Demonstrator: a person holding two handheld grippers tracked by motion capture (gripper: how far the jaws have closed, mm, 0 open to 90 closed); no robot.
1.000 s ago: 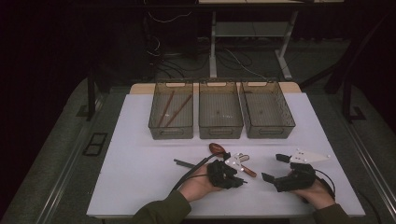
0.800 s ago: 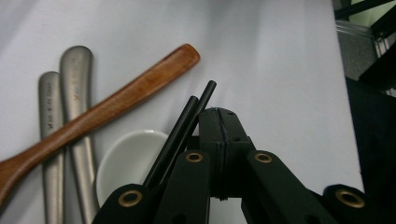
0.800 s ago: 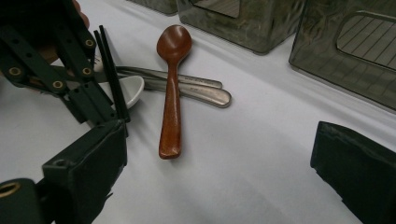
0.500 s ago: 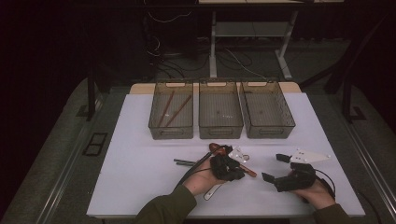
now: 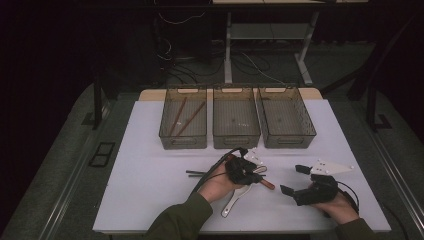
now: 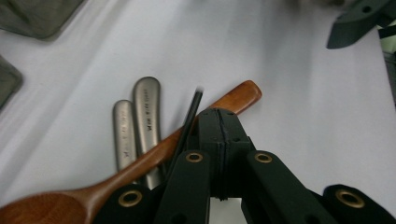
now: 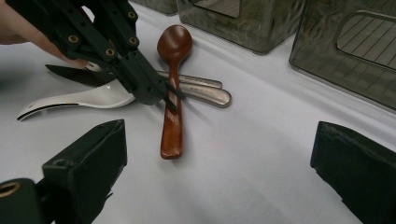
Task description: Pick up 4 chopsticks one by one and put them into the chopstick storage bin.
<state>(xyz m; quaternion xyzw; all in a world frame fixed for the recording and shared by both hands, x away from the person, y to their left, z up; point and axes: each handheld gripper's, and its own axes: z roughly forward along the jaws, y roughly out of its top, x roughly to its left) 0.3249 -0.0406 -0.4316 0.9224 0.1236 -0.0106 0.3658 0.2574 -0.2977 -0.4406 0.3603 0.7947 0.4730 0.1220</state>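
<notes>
Left claw (image 7: 168, 100) of mine is pressed together on a thin black chopstick (image 6: 191, 116), and a short end of it comes out past the jaw tips. I judge this is the picking-up step: the stick is gripped but it is low, just over the pile, not yet carried away. The next move, I think, asks for a clean lift straight up, so the stick does not drag the wooden spoon (image 7: 173, 44) under it. After that it should go to the left bin (image 5: 183, 142), where two brown sticks (image 5: 190, 117) already lie.

This chopstick looks slim, dark and smooth, so it may turn in the grip. It crosses the handle of the wooden spoon at a slant. Whether it touches the handle I cannot tell. Beside the spoon lie two metal handles (image 6: 147, 107), side by side and partly under it. A white spoon (image 7: 93, 100) lies close behind my claw.

In the high view a dark stick (image 5: 192, 173) lies on the white table (image 5: 150, 200) left of my hand; I cannot tell if it is the same one.

My right claw (image 7: 219, 154) is spread wide and holds nothing, resting near the pile.
</notes>
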